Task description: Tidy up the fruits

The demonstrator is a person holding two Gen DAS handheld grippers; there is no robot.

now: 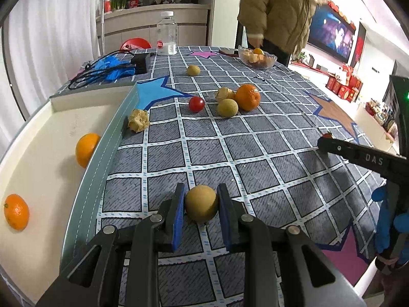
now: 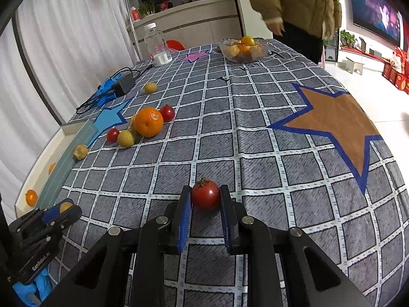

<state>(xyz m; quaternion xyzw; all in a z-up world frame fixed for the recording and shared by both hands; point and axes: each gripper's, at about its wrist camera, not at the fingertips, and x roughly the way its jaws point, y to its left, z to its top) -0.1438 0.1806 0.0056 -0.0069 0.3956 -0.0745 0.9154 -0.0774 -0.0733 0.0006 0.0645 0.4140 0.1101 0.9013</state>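
Now lift both catches straight up with steady squeeze: left gripper closed on the tan round fruit, right gripper closed on the cherry tomato, both low over the checked tablecloth. Then carry leftward into the cream tray beside the mandarins, clearing its grey rim and the husked fruit touching it; loose cluster around the big orange well apart, no obstacle.

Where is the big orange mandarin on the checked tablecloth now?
In the left wrist view the big orange mandarin lies mid-table, touching a round yellow-green fruit on its left, with a small red tomato further left.
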